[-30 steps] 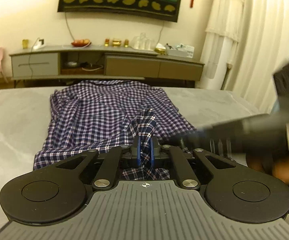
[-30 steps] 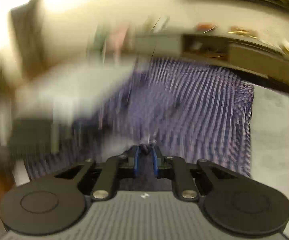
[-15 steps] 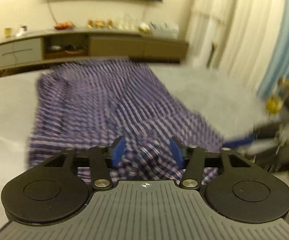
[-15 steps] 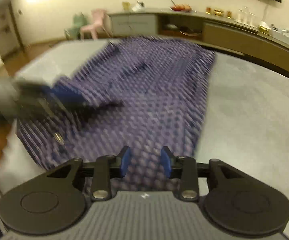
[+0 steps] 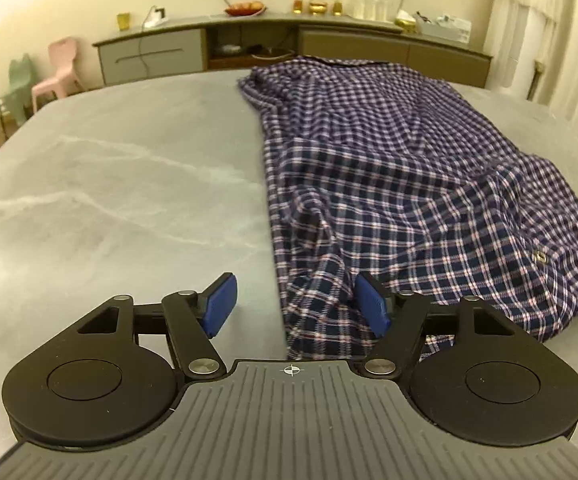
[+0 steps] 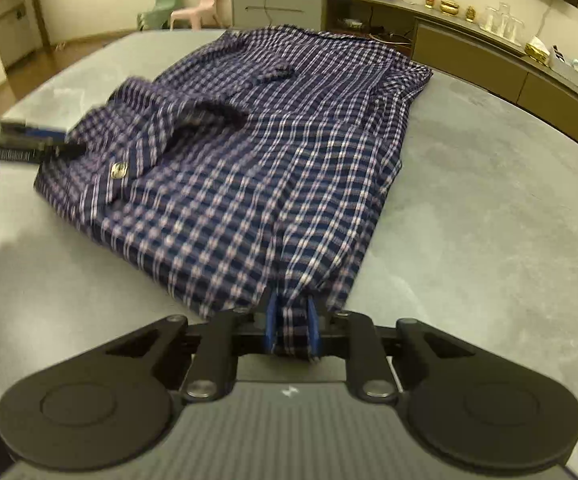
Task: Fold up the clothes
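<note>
- The plaid shirt (image 6: 273, 152) lay on the grey bench (image 5: 121, 184), its sides seemingly turned in to a long narrow shape; the lengthwise folds were judged still to come.
- The right gripper (image 6: 292, 328) was closing, its blue pads pinching the shirt's near hem corner.
- The left gripper (image 5: 295, 306) stood spread at the shirt's opposite near corner, one pad over bare bench, the other against cloth, gripping nothing.
</note>
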